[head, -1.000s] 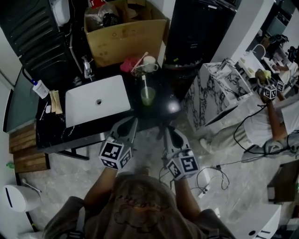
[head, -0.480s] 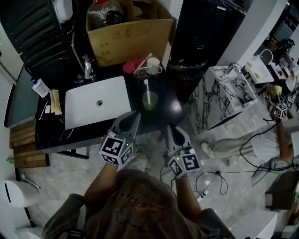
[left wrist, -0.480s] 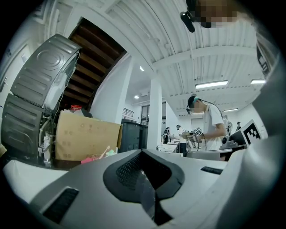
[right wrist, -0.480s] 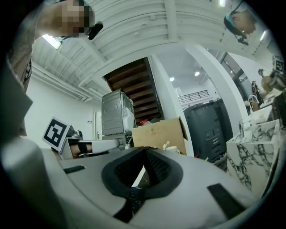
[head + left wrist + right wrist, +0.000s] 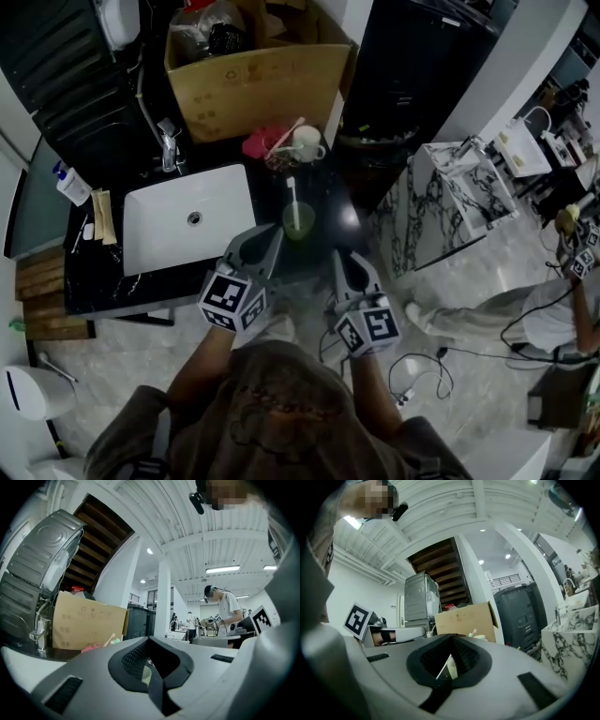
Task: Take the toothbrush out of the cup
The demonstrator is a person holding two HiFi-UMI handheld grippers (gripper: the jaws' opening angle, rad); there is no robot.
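In the head view a green cup (image 5: 298, 221) stands on the black counter (image 5: 103, 272), just right of the sink. A white toothbrush (image 5: 292, 192) stands upright in it. My left gripper (image 5: 269, 236) points level at the counter's front edge, just left of and short of the cup, jaws shut and empty. My right gripper (image 5: 340, 259) is level beside it, to the cup's lower right, and its jaws look shut and empty. In the left gripper view the left gripper (image 5: 149, 639) hides most of the cup (image 5: 146, 674). The right gripper (image 5: 451, 637) likewise covers the cup (image 5: 451, 665).
A white sink (image 5: 187, 220) with a faucet (image 5: 167, 141) lies left of the cup. Behind it stand a white mug (image 5: 305, 142) with pink items and a cardboard box (image 5: 253, 80). A marble-patterned stand (image 5: 459, 187) is at the right, and cables (image 5: 422, 375) lie on the floor.
Both grippers have moved forward together toward the counter, and the cup now sits closer to their tips. Their jaws have not changed.
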